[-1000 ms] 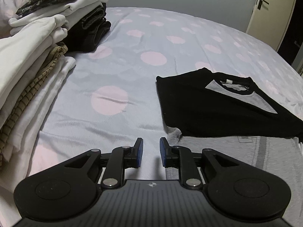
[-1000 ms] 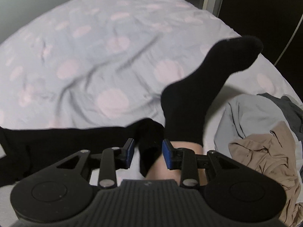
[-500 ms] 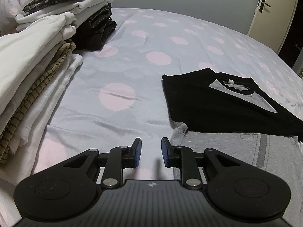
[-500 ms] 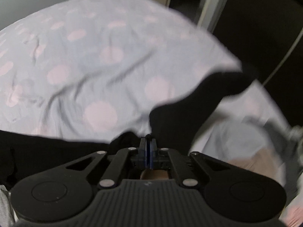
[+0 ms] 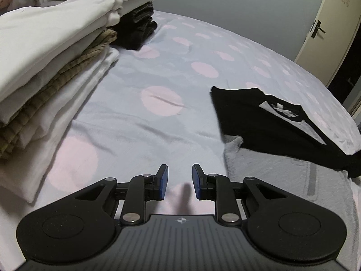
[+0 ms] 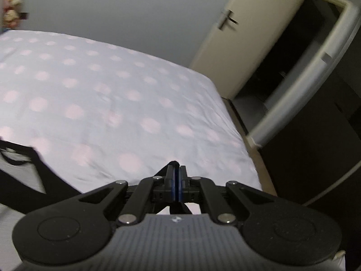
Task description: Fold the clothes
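Shirt (image 5: 266, 122) ahead-right of parted left tool (image 5: 179, 181); right tool (image 6: 177, 181) clamped on black fabric (image 6: 174, 164)

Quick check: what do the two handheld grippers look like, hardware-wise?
The two look alike. The left gripper and right gripper each have a matte black body, two round side discs, a ribbed grey centre plate with a small white cross-in-circle mark, silver pivot pins on black linkage arms, and blue-padded fingers. No cables or sleeves visible.

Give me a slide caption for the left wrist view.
Open left tongs hover over the dotted bedsheet, folded stack left, black-and-grey shirt right.
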{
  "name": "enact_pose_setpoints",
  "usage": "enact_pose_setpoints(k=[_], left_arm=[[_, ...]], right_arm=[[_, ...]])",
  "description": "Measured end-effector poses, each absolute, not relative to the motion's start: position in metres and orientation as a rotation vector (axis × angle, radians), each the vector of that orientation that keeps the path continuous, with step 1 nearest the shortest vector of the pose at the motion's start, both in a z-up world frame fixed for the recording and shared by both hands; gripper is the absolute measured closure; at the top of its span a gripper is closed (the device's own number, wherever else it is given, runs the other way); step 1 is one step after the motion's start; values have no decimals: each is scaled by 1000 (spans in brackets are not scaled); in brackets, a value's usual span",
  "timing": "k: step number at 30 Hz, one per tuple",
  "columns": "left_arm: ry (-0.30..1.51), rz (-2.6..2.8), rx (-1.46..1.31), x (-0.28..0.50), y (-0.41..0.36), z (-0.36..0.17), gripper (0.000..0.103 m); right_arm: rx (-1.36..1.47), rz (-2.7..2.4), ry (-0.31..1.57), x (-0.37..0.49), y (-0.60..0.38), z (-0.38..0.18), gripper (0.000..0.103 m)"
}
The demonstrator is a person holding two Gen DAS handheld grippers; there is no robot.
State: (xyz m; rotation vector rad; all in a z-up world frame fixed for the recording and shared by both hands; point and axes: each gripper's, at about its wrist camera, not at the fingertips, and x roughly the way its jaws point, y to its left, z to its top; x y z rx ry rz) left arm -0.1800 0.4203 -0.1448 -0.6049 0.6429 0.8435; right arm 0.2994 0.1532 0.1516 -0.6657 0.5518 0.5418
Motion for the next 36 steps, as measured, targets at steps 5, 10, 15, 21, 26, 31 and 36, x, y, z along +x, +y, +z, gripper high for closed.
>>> enact_pose_setpoints(k=[5,10,15,21,26,31,36], left_arm=[[598,828,-644,-194,425,-143,76],[556,822,-679,-204,426,-138,76],[536,815,-694,-208,427,-136,76],[518,808,-708,-211,428,-134,76],[513,812,-705,-214,429,-132,76],[527,805,-692,-211,426,-132,76],[546,763,-644,-201,419,-129,76]], right_arm=[[-703,661,514,237,209,185,100],[-738,790,504,178,267,188,100],[-797,926,508,121,322,161,100],[-892,1060,572,69,386,89,100],[-907,1115,647,52,420,34,98],[-838,1142,681,61,413,24,85],[-768,1120,717,95,384,13,84]])
